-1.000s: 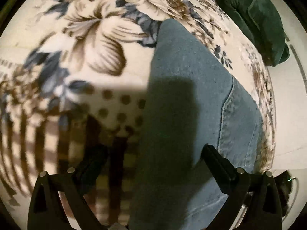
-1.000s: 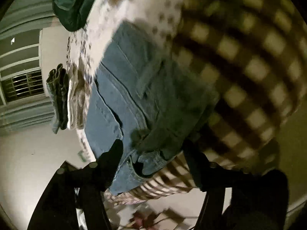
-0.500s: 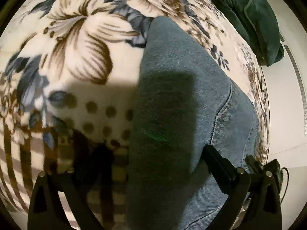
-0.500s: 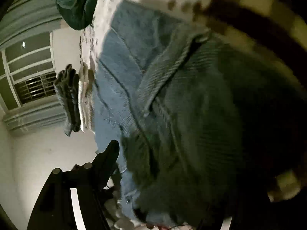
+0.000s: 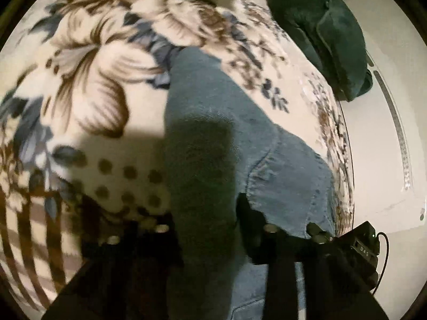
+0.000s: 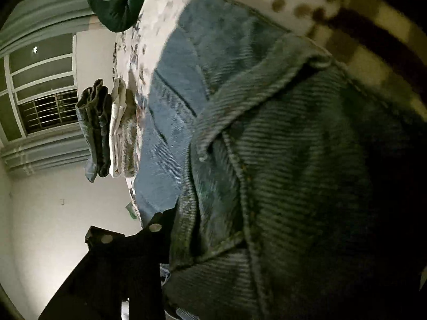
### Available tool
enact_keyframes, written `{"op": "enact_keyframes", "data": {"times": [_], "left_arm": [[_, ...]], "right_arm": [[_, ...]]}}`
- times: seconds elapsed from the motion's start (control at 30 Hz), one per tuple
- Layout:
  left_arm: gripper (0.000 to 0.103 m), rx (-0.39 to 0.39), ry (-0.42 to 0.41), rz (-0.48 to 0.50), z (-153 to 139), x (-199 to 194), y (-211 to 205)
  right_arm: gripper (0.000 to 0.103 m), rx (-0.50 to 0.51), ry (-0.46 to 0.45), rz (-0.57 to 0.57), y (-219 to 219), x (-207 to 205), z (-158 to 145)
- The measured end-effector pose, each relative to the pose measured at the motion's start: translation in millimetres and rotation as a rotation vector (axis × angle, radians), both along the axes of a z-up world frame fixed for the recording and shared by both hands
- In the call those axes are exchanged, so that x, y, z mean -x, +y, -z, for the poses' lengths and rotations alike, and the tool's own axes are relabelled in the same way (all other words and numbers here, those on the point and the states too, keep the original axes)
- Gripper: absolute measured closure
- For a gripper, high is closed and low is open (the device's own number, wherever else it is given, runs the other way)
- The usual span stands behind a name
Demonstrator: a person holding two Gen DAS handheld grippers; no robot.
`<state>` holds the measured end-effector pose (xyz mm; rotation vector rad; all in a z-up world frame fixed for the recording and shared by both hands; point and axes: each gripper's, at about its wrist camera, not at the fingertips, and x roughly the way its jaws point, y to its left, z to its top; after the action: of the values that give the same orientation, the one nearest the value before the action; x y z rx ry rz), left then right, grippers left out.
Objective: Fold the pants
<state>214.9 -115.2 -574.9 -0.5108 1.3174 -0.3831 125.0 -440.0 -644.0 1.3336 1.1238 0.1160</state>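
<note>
Two hand-held grippers work one garment. Your left hand-held gripper [image 5: 205, 229] has just been closing; its black fingers [image 5: 248, 213] now stand narrow with a ridge of the blue denim pants [image 5: 202, 122] between them, apparently pinched. Your right hand-held gripper [image 6: 240, 240] has also just been closing. Only one finger [image 6: 157, 229] shows at the pants' stitched seam and hem; the other is hidden behind bunched denim [image 6: 293, 160], so you cannot tell whether the pads are pressing.

The pants lie lengthwise on the floral cream-and-brown blanket [image 5: 88, 85] of the bed, near its edge. A dark green plush cushion [image 5: 320, 32] lies well apart, and folded garments [image 6: 106, 128] hang over the bed's far edge.

Judged step: securing both grasp points before a fold. Next, confirm both grips, then lift together and carry one end over the other, keeping edges aligned.

Small lettering on the left unit's housing [image 5: 363, 248] is too small to read reliably.
</note>
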Motion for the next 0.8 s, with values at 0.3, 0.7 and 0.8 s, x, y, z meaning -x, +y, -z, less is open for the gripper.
{"op": "enact_keyframes", "data": {"times": [0.3, 0.7, 0.8], "left_arm": [[0.086, 0.082, -0.013, -0.038, -68.8, 2.8, 11.1], [0.086, 0.103, -0.196, -0.090, -247.3, -59.3, 54.4], [0.086, 0.115, -0.235, -0.105, -277.4, -102.6, 80.0]], "right_arm": [[0.072, 0.009, -0.050, -0.062, -1.3, -10.6, -70.7], [0.073, 0.063, -0.220, -0.177, 42.6, -113.4, -264.4], [0.073, 0.081, -0.272, -0.185, 68.1, -162.6, -302.2]]}}
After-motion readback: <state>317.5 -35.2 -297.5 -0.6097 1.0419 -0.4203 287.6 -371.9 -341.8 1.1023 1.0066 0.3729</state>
